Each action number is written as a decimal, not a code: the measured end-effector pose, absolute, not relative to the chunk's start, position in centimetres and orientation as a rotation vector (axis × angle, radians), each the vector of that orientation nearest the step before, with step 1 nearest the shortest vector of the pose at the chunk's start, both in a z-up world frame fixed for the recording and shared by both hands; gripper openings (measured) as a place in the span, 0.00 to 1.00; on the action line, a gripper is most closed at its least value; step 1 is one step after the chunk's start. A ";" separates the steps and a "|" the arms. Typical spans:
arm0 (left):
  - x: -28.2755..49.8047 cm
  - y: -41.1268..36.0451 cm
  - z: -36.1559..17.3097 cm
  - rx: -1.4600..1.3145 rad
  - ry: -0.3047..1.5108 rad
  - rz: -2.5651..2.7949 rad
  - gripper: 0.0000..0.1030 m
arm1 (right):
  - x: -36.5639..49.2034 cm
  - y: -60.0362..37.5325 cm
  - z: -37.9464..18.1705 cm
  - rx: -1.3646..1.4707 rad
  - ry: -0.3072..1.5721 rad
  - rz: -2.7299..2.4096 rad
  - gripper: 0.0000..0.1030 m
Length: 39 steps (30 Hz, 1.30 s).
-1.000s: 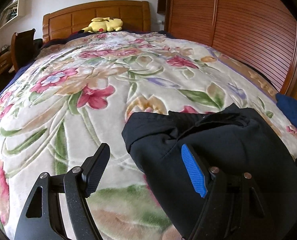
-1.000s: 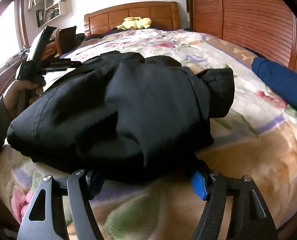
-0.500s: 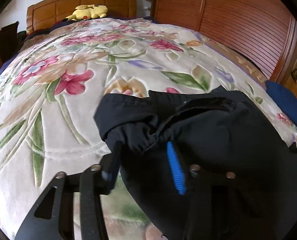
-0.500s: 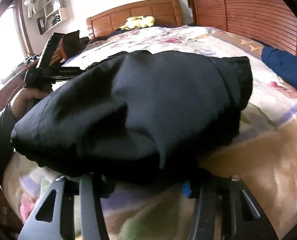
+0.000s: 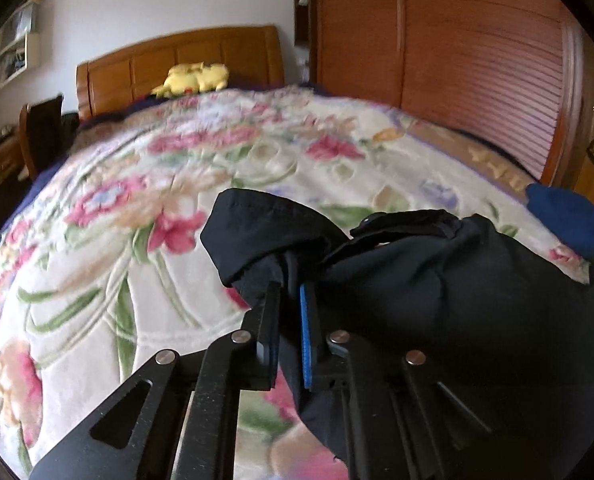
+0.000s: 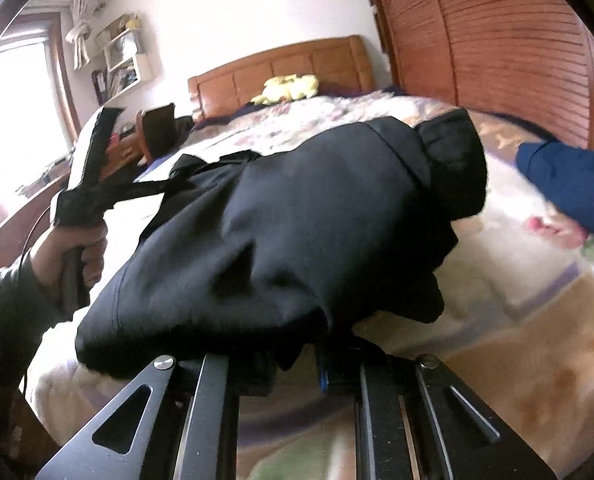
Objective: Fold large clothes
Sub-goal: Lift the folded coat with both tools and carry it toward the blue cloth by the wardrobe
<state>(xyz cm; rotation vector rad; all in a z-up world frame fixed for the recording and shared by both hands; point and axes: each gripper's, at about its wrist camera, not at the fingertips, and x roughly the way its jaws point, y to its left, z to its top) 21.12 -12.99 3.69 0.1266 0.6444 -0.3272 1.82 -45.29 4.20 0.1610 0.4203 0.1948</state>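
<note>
the left gripper [image 5: 291, 300] is closing, its jaws pinching a fold of the black garment [image 5: 437, 280] at its left edge. the right gripper [image 6: 297, 364] is closing too, with the garment's near hem bunched between its jaws. the garment hangs gathered between both grippers above the floral blanket [image 5: 117, 220], near the bed's near end, a blue cloth [image 6: 569, 184] lying to its right.

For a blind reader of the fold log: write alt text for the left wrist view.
The left gripper is closing its jaws on a bunched edge of a black garment over a floral blanket on a bed. Behind are a wooden headboard with a yellow plush toy, and a blue cloth at right.
</note>
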 end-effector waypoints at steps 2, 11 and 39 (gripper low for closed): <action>20.5 -14.0 4.7 0.140 0.620 -0.336 0.09 | 1.5 -46.4 4.8 0.155 0.397 0.179 0.13; 19.3 -22.3 8.8 0.114 0.503 -0.353 0.08 | -1.7 -50.9 7.6 0.018 0.326 0.114 0.12; 17.2 -56.4 8.9 0.205 0.497 -0.602 0.10 | -10.6 -71.6 5.0 0.040 0.397 -0.341 0.17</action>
